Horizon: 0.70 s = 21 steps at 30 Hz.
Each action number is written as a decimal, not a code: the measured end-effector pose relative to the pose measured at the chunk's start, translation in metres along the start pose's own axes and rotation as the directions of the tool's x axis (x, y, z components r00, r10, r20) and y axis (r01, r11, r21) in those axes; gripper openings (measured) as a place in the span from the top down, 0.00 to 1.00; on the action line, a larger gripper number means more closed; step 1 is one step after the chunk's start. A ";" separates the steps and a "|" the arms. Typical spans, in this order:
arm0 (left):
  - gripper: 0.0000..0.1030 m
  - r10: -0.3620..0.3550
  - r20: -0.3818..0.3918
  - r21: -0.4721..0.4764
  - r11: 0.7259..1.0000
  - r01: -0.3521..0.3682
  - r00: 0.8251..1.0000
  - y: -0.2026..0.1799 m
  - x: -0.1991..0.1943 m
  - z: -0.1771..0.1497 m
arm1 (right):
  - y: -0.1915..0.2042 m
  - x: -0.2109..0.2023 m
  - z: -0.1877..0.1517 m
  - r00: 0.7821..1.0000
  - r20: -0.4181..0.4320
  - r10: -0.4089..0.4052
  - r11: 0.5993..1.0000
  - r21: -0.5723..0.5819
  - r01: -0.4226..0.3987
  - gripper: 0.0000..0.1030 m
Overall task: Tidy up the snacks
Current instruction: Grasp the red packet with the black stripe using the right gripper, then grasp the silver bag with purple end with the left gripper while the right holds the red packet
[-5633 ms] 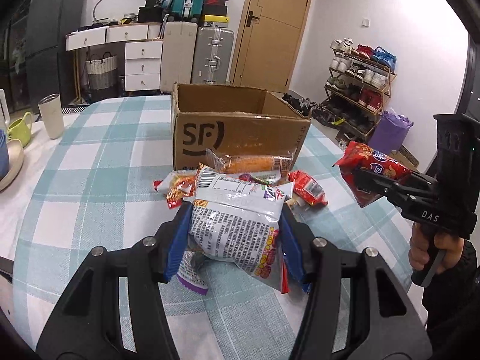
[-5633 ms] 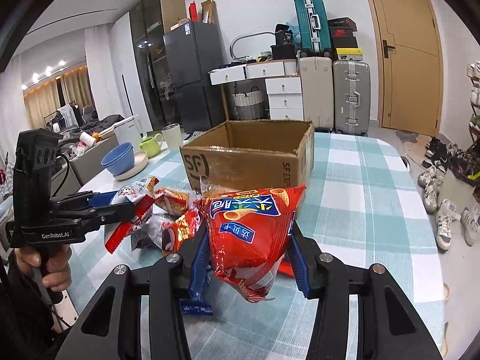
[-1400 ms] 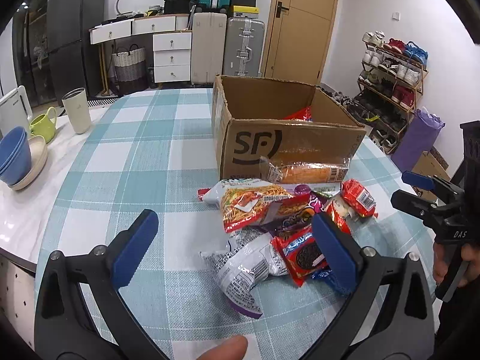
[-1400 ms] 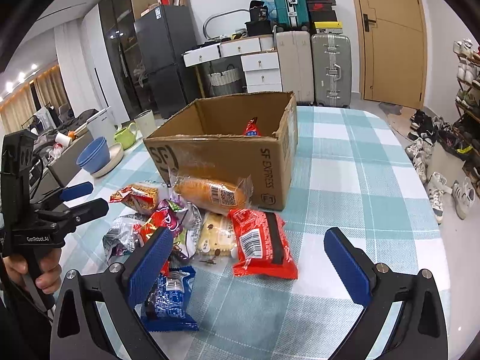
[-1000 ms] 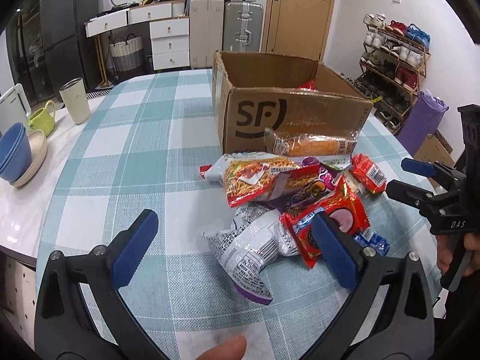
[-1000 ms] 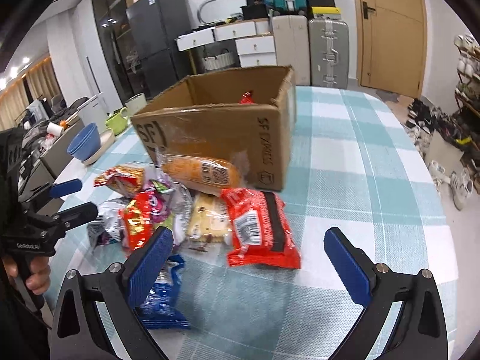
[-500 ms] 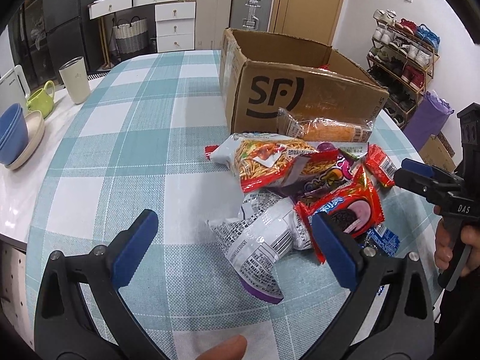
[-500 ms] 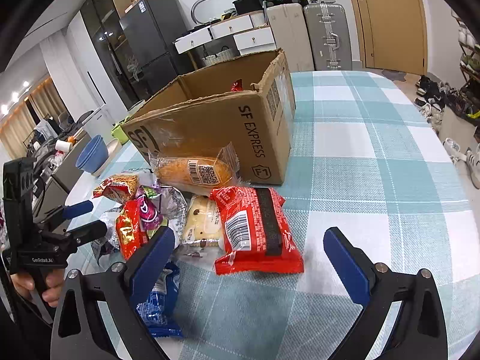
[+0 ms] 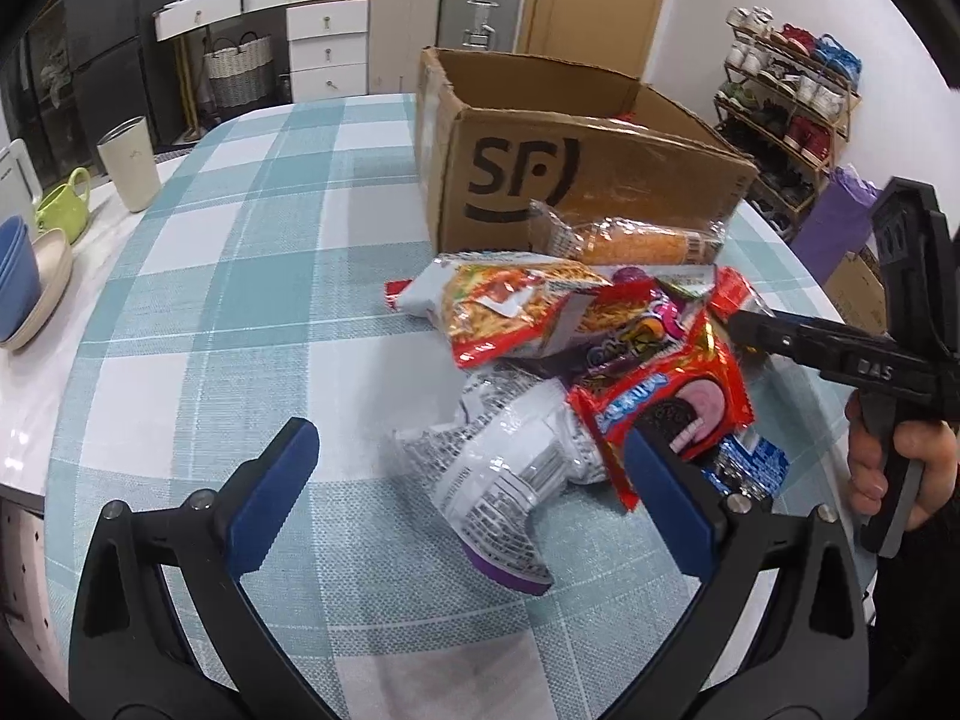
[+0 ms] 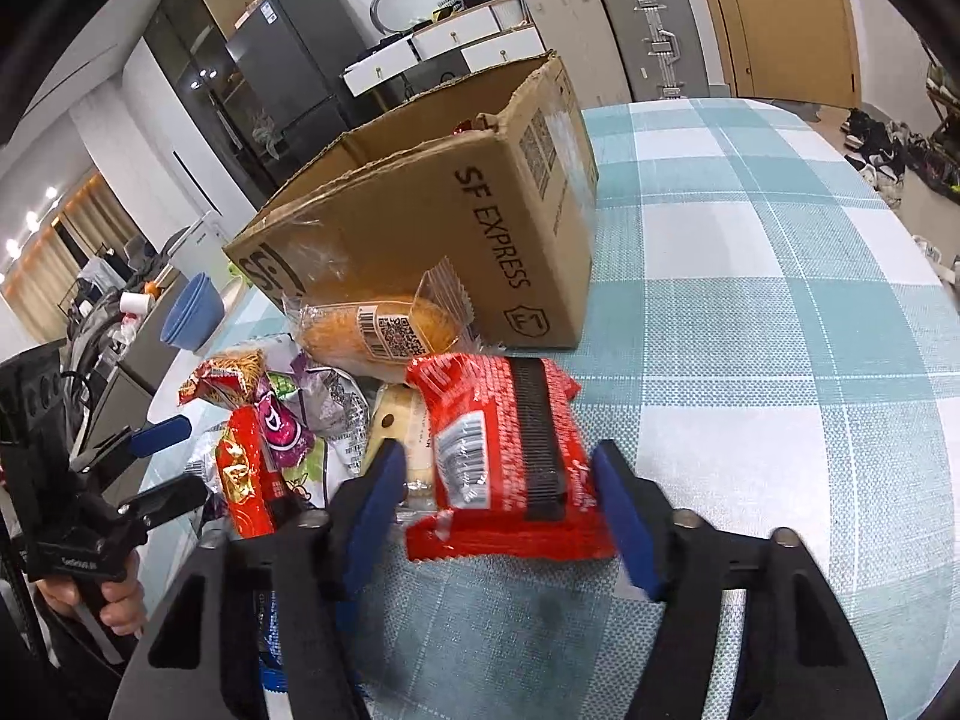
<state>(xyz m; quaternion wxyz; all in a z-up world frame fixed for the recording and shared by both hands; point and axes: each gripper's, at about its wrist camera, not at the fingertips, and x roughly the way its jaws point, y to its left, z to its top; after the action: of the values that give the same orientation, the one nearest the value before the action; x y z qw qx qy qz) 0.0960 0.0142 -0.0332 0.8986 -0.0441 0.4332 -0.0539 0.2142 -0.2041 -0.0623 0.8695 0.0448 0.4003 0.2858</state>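
Snack packets (image 9: 576,360) lie heaped mid-frame on the checked tabletop (image 9: 240,276), against the cardboard box (image 9: 576,162) printed "SF" and "SF EXPRESS". The right hand-held gripper (image 10: 498,516) straddles a red packet (image 10: 504,456), pads not clearly pressing it. The left hand-held gripper (image 9: 468,492) is spread wide over a silver packet (image 9: 510,468). A beige cup (image 9: 129,162) stands at upper left.
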 end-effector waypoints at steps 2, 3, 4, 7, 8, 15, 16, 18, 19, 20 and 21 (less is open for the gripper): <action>0.01 -0.009 -0.001 0.025 1.000 0.009 1.000 -0.004 0.001 -0.002 | 0.001 0.001 -0.001 1.000 0.000 0.005 1.000 -0.006 -0.005 0.41; 0.01 -0.006 -0.005 0.033 0.999 0.006 1.000 -0.006 0.001 -0.002 | 0.001 0.002 -0.001 1.000 -0.002 0.010 1.000 -0.005 -0.010 0.41; 0.01 -0.005 -0.010 0.037 0.999 0.005 1.000 -0.007 0.003 -0.004 | -0.001 0.002 -0.001 1.000 0.000 0.014 1.000 0.002 -0.014 0.41; 0.03 -0.015 -0.021 0.042 0.999 0.016 1.000 -0.008 0.007 -0.005 | -0.003 0.003 -0.001 1.000 0.005 0.021 1.000 0.016 -0.021 0.41; 0.05 -0.019 -0.024 0.042 0.999 0.020 1.000 -0.008 0.007 -0.006 | -0.003 0.003 -0.001 1.000 0.001 0.013 1.000 0.013 -0.013 0.41; 0.09 -0.044 -0.041 0.050 0.998 0.046 0.998 -0.009 0.012 -0.009 | 0.007 -0.006 -0.004 1.000 0.029 0.006 0.999 -0.044 -0.005 0.51; 0.09 -0.039 -0.042 0.051 0.998 0.041 0.998 -0.009 0.013 -0.009 | 0.008 -0.008 -0.005 0.999 0.035 0.014 0.999 -0.048 -0.012 0.51; 0.09 -0.027 -0.038 0.052 0.998 0.029 0.999 -0.009 0.013 -0.009 | 0.012 -0.012 -0.004 0.998 0.045 0.036 0.998 -0.052 -0.034 0.52; 0.09 -0.026 -0.037 0.055 0.998 0.028 0.999 -0.009 0.013 -0.009 | 0.014 -0.015 -0.004 0.998 0.052 0.039 0.998 -0.059 -0.035 0.52; 0.09 -0.024 -0.036 0.056 0.998 0.026 0.999 -0.008 0.013 -0.009 | 0.015 -0.017 -0.004 0.997 0.058 0.043 0.997 -0.065 -0.039 0.52; 0.09 -0.025 -0.036 0.054 0.998 0.027 0.999 -0.007 0.013 -0.009 | 0.017 -0.019 -0.004 0.997 0.061 0.047 0.997 -0.070 -0.042 0.52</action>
<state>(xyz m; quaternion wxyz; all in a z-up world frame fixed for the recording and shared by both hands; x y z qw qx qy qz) 0.0963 0.0049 -0.0477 0.8910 -0.0240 0.4466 -0.0781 0.1941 -0.2004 -0.0471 0.8760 0.0328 0.3619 0.3171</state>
